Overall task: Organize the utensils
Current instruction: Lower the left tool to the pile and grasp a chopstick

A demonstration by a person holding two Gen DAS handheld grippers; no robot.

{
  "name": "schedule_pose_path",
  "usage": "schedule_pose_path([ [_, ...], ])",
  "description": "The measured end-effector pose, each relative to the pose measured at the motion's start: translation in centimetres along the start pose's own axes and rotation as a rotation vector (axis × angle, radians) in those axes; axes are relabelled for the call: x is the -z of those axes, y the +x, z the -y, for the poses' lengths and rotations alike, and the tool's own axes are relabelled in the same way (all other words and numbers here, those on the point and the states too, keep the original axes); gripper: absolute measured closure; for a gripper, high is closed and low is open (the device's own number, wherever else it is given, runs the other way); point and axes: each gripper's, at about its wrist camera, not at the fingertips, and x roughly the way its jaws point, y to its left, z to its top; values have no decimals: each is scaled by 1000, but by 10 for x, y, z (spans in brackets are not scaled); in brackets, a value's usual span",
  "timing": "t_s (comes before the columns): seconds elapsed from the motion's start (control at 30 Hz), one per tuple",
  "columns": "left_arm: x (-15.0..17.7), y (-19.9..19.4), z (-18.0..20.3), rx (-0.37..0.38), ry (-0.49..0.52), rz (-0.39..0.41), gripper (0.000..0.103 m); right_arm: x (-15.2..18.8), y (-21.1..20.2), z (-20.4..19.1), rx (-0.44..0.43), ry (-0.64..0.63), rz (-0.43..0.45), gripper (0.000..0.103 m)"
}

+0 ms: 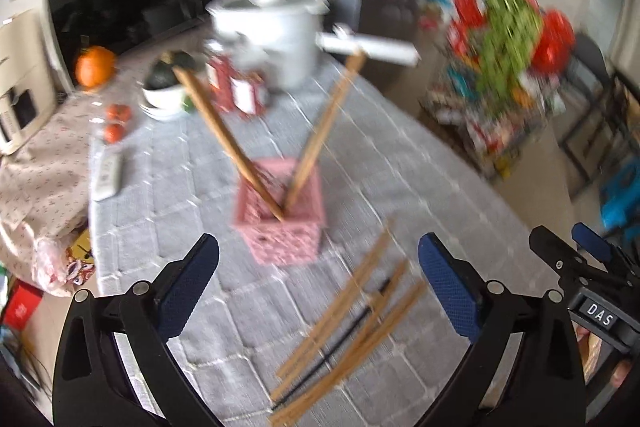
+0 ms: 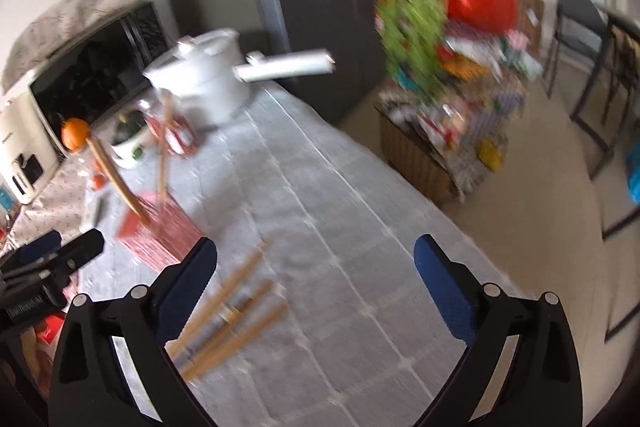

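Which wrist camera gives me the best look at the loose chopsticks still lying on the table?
The left wrist view: the loose chopsticks lie fully visible between its open fingers, near the pink holder. In the right wrist view, the left finger covers part of the pile.

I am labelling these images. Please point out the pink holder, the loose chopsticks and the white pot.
pink holder [image 1: 286, 243], left wrist view, front wall.
loose chopsticks [image 1: 352, 323], left wrist view, middle of the pile.
white pot [image 1: 276, 31], left wrist view, side wall.
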Motion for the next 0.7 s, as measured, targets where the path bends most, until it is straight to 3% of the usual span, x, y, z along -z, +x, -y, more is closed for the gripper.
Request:
schedule_pose_path([
  [0.17,9,40,24,100,54,-175,7,21,29,34,-20,89,-198,7],
  [0.3,10,78,37,145,37,-322,7,33,41,48,-53,154,-295,7],
  [0.43,4,108,53,156,15,-389,7,42,49,59,-95,224,-370,7],
  [0.53,-3,130,71,105,67,-395,8,46,59,65,-157,286,-444,7],
  [0.57,-8,137,77,75,85,-385,12,47,59,66,-169,295,-457,7],
  [0.7,-18,164,89,18,142,-416,54,48,60,69,-222,343,-491,7],
])
